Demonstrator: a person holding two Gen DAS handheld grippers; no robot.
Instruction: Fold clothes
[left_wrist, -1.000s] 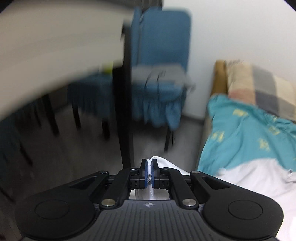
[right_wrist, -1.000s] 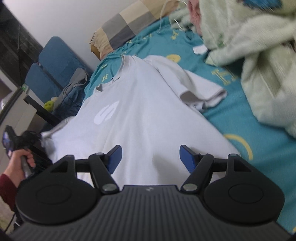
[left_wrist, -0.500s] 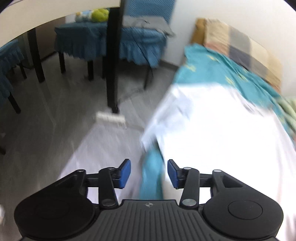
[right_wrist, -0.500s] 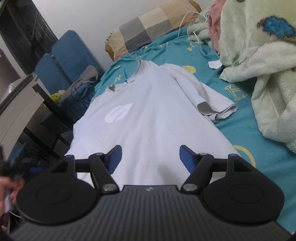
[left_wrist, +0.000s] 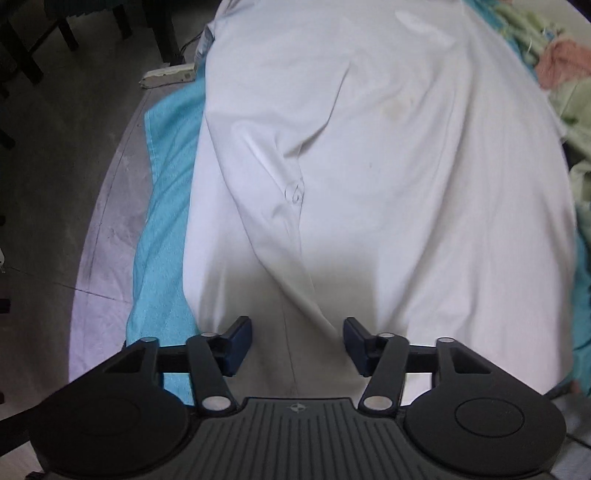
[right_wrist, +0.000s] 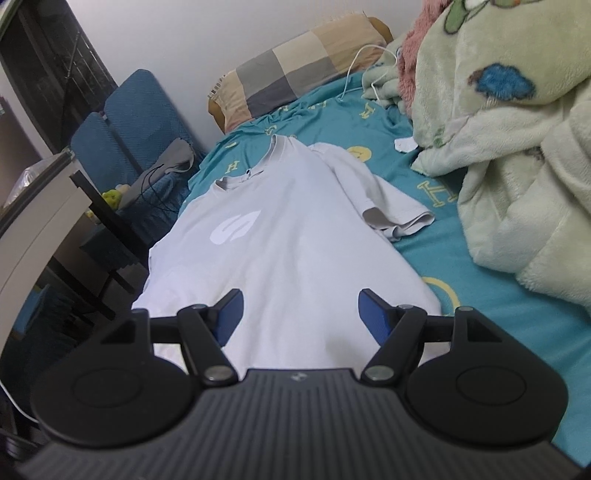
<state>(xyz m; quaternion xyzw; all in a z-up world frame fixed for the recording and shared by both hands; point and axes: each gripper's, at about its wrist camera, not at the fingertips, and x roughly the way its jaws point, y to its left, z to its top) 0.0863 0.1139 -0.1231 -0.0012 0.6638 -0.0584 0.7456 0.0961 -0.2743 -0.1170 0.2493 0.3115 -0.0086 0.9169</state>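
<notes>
Jaws on both tools stand apart with nothing pinched between them: our left gripper (left_wrist: 297, 341) has just been closing partway while it hangs straight down over the near end of the white T-shirt (right_wrist: 280, 236), and our right gripper (right_wrist: 297, 317) is wide open, angled along the shirt toward its collar. The shirt lies face up and mostly flat on the teal bedsheet (right_wrist: 491, 325), one sleeve (right_wrist: 391, 206) bunched out to the side, its far edge running along the side of the bed above the floor (left_wrist: 55, 184). We judge it light, thin and limp, so it will sag and crease wherever it is unsupported. We would pinch the hem corners or a shoulder seam, and lift both sides evenly.
</notes>
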